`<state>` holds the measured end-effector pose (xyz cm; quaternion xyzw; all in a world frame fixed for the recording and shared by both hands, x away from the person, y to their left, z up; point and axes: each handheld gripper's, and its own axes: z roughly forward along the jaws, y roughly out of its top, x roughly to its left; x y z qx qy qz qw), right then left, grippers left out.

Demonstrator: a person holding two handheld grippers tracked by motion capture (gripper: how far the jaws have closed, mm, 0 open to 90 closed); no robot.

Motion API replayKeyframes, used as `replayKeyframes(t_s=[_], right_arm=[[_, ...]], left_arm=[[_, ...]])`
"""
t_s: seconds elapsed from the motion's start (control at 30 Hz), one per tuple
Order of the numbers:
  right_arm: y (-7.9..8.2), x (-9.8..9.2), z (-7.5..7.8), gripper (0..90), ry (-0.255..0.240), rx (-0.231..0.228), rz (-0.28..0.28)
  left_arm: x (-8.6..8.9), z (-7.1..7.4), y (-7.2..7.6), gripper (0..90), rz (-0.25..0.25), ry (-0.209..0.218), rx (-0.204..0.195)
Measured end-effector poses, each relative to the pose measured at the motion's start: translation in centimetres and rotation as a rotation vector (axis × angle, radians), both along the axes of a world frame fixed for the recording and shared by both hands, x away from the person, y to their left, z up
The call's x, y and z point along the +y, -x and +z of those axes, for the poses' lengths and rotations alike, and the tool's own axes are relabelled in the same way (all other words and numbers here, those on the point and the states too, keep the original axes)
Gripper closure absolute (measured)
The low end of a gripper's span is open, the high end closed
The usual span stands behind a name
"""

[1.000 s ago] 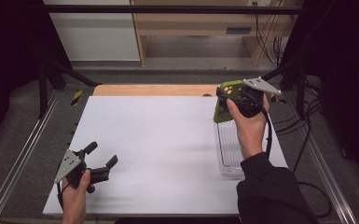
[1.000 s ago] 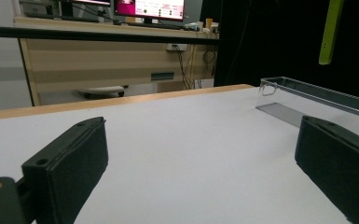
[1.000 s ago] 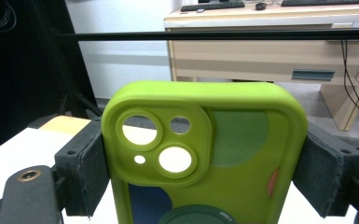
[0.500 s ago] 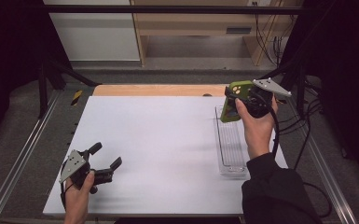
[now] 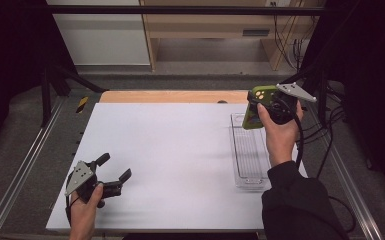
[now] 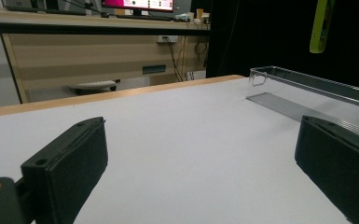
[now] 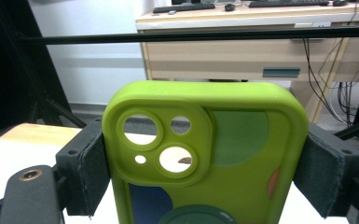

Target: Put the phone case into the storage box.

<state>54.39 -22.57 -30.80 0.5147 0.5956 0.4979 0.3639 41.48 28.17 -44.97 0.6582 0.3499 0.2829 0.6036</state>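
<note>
Item 1: lime-green soft plastic phone case [image 5: 254, 107] with round camera cut-outs and coloured circles on its back. Clamped by its two long edges between the black padded jaws of the right gripper [image 5: 261, 106]. Held upright above the table, at about 2 o'clock in the high view, over the far end of item 2.

Item 2: clear, long rectangular plastic tray [image 5: 250, 157] with ribbed floor. Lies on the white table top [image 5: 180, 150] along its right edge, at 3 o'clock.

Item 3: left gripper [image 5: 114, 172], in the person's left hand [image 5: 84, 212]. Low over the table's near left corner, at 8 o'clock. Jaws spread wide, nothing between them; the left gripper view shows bare white surface there.

Item 4: light wooden strip [image 5: 172, 96] along the table's far edge, at 12 o'clock.
</note>
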Motion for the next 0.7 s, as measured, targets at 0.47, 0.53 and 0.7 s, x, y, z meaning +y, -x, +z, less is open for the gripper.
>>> replayKeyframes(t_s=[0.47,0.53,0.7], right_arm=[[-0.9,0.2,-0.9,16.5,-0.001,0.012,-0.008],[-0.9,0.2,-0.9,16.5,0.005,0.012,-0.009],[-1.2,-0.1,-1.4,16.5,-0.001,0.02,-0.021]], left_arm=[[-0.1,0.0,0.0,2.0,-0.001,-0.014,0.001],[-0.1,-0.1,0.0,2.0,-0.003,-0.018,0.001],[-0.2,-0.1,0.0,2.1,0.0,-0.017,0.006]])
